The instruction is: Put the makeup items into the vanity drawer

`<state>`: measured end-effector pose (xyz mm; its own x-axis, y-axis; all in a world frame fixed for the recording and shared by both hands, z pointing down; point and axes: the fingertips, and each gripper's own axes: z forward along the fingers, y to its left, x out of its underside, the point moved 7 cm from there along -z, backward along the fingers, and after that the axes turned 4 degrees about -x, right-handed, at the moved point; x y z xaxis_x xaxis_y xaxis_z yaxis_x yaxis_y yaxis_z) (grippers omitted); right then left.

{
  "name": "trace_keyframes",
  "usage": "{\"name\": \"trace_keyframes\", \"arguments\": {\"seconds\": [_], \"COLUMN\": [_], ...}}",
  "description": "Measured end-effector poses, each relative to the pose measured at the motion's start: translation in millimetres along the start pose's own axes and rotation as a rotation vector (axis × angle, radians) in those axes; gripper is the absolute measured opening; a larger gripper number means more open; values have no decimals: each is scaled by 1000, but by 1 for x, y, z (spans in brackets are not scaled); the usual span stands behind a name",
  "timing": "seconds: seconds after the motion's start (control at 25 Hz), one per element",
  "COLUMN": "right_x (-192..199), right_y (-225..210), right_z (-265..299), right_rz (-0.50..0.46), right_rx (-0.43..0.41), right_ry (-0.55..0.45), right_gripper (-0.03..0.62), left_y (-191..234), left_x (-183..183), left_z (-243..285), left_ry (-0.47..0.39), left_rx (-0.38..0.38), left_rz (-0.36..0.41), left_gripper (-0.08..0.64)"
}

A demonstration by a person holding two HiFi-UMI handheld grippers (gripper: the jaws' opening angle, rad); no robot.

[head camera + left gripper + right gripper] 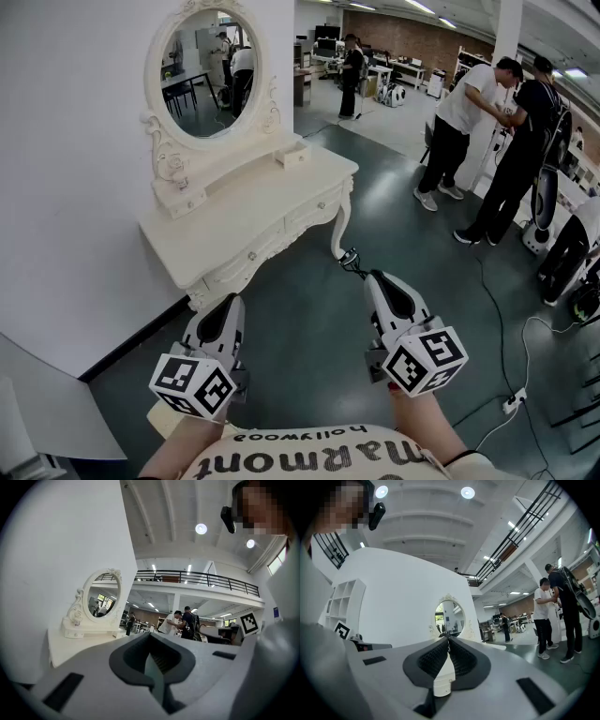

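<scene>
Makeup item (442, 677): small, cream, kind unclear, clamped between the closed fingers of my right gripper (449, 640), just short of the vanity (246, 202). The vanity drawer (314, 214) is shut. Left gripper (150, 635): fingers together, nothing between them. My shirt (319, 457) reads "Marmont Hollywood".

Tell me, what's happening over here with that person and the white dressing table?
A person stands in front of a white vanity with an oval mirror, holding a hand-held gripper in each hand. The left gripper and the right gripper both hang over the floor, short of the vanity, jaws together and holding nothing. The vanity's drawers look shut, and no makeup items can be made out on top. Other people stand farther back.
</scene>
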<state>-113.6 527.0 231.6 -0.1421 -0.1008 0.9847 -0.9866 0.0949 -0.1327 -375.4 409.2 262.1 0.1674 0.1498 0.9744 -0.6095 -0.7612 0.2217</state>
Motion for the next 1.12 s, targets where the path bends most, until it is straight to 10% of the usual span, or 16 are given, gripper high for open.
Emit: {"name": "trace_keyframes", "arguments": {"seconds": [1.12], "right_x": [38], "right_y": [-46], "right_z": [-35], "right_rz": [75], "right_rx": [-35], "right_ry": [70], "right_gripper": [37], "left_y": [-32], "left_x": [51], "left_z": [6], "left_ry": [21], "left_rx": [-30], "left_rz": [-69], "left_gripper": [8]}}
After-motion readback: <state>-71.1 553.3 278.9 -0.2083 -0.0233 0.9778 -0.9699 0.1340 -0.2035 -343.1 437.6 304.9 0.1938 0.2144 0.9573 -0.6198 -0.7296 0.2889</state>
